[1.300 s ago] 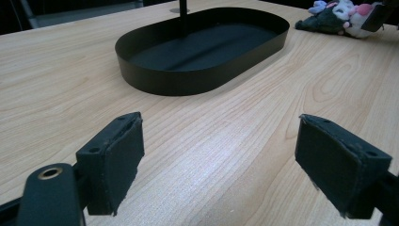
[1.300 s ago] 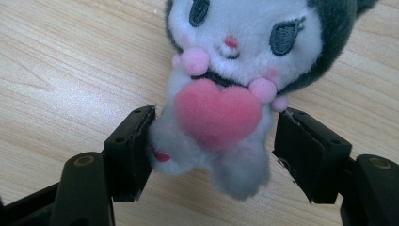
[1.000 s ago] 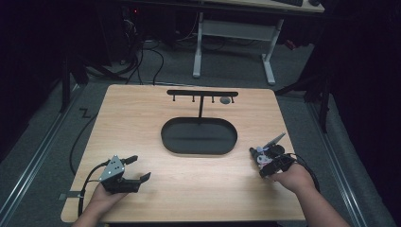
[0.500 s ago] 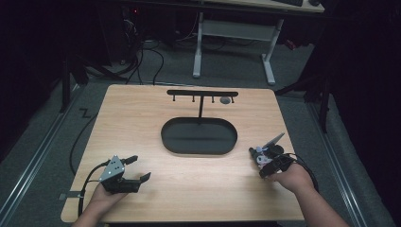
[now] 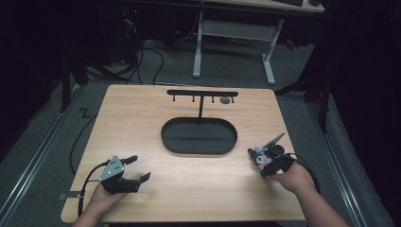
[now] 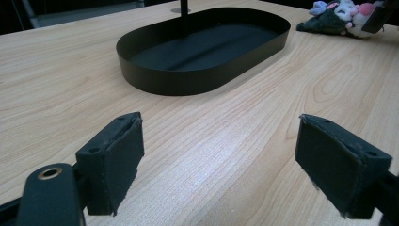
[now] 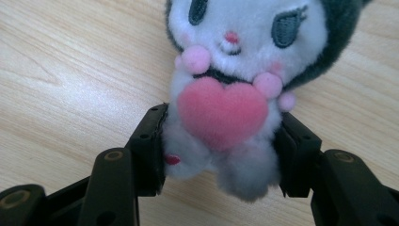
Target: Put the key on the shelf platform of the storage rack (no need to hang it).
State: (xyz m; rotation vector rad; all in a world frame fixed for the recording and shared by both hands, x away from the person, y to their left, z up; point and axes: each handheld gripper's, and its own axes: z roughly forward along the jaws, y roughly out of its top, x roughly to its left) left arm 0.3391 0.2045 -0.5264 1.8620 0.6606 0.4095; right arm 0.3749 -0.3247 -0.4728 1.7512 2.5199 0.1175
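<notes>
A small plush toy (image 7: 221,94) with a white face, dark hood and pink heart lies on the wooden table (image 5: 142,118) at the right. My right gripper (image 7: 221,150) is shut on its lower body, both pads pressing into the fur; its jaws have just been closing with the toy between them. From above, the right gripper (image 5: 263,161) and the plush toy (image 5: 260,156) sit right of the black oval tray (image 5: 163,135). My left gripper (image 5: 141,167) rests near the front left, open with nothing between its pads (image 6: 115,155). The plush toy (image 6: 339,14) lies far off beyond it.
A black T-shaped hook rack (image 5: 202,93) rises from the tray's back, with a small grey round piece (image 5: 225,100) hanging at its right end. The tray's rim (image 6: 188,82) lies ahead of the left gripper. Beyond the table's far edge stand desk legs and cables.
The right gripper's jaws have drawn in around the plush toy. Both hands have stayed where they were, and the left gripper looks the same.
</notes>
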